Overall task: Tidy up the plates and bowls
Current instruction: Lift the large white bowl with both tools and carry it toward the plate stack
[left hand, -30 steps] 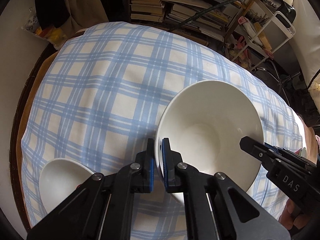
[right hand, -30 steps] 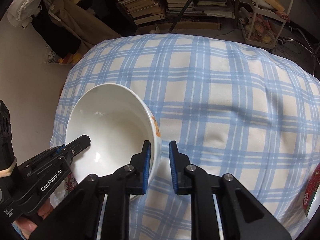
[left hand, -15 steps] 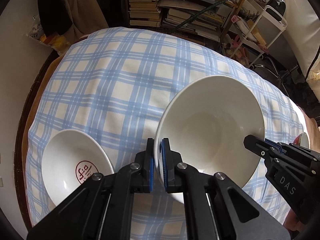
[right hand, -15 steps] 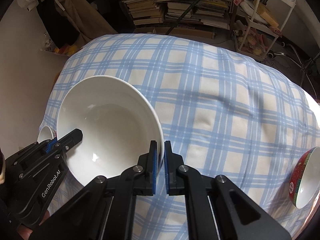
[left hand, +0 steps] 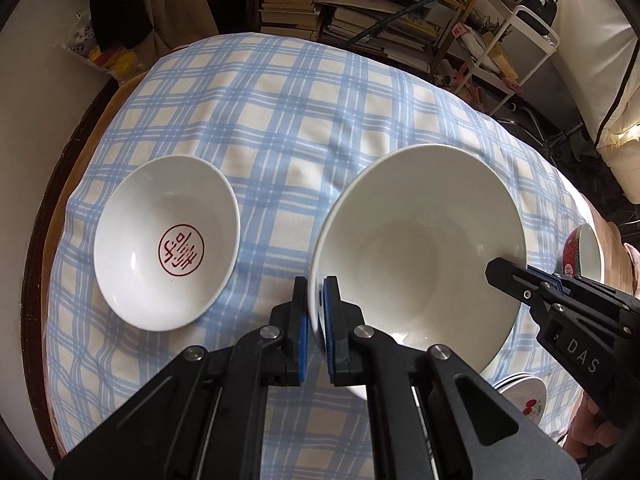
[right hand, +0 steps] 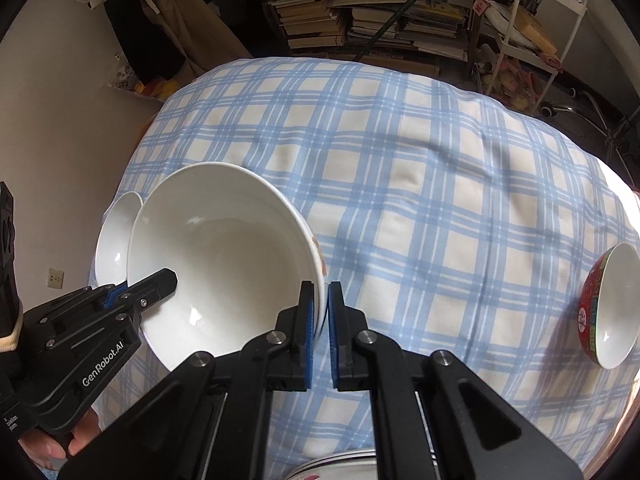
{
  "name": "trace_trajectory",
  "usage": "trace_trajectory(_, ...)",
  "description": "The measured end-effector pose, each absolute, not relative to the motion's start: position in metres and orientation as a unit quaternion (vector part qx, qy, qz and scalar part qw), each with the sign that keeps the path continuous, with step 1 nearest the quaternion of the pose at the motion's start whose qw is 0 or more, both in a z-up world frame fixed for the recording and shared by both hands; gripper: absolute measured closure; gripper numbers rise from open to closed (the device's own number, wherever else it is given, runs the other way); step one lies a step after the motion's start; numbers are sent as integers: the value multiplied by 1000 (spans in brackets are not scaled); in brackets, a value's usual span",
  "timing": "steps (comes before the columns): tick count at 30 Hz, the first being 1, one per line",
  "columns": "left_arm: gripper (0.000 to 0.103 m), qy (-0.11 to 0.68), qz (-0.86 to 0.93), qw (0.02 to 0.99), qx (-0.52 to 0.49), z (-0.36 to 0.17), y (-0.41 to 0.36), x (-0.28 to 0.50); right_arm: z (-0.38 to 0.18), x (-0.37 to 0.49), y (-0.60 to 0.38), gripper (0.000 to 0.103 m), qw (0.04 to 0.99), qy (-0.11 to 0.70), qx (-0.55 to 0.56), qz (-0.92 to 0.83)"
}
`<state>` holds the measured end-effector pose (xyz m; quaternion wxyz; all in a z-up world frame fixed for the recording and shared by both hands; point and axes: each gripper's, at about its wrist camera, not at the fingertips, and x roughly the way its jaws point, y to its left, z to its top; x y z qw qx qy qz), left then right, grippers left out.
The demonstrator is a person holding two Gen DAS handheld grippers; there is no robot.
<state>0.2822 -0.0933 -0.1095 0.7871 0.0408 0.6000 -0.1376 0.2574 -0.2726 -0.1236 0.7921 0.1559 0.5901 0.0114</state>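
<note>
The left gripper [left hand: 316,312] pinches the near-left rim of the large white bowl [left hand: 424,256], and the right gripper [right hand: 318,320] pinches the opposite rim, so the bowl hangs between them above the blue checked tablecloth [right hand: 420,200]. To its left sits a smaller white bowl [left hand: 166,240] with a red emblem, mostly hidden in the right wrist view. A red-sided bowl [right hand: 612,304] is cut by the frame edge. Stacked plates [left hand: 524,394] peek out under the right gripper, their number unclear.
</note>
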Motion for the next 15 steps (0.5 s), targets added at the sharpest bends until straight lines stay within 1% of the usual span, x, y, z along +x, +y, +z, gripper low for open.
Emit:
trace_trajectory(7, 95, 605, -143, 783, 33, -101, -74, 247, -118, 223, -263, 95, 787, 590, 177, 26)
trace_trajectory(10, 95, 609, -136, 780, 47, -105, -68, 227, -115, 204, -251, 95, 794, 585, 160, 33)
trace_trajectory(15, 95, 616, -129, 776, 38, -111, -54, 202, -116, 183, -236, 95, 796, 587, 143, 39)
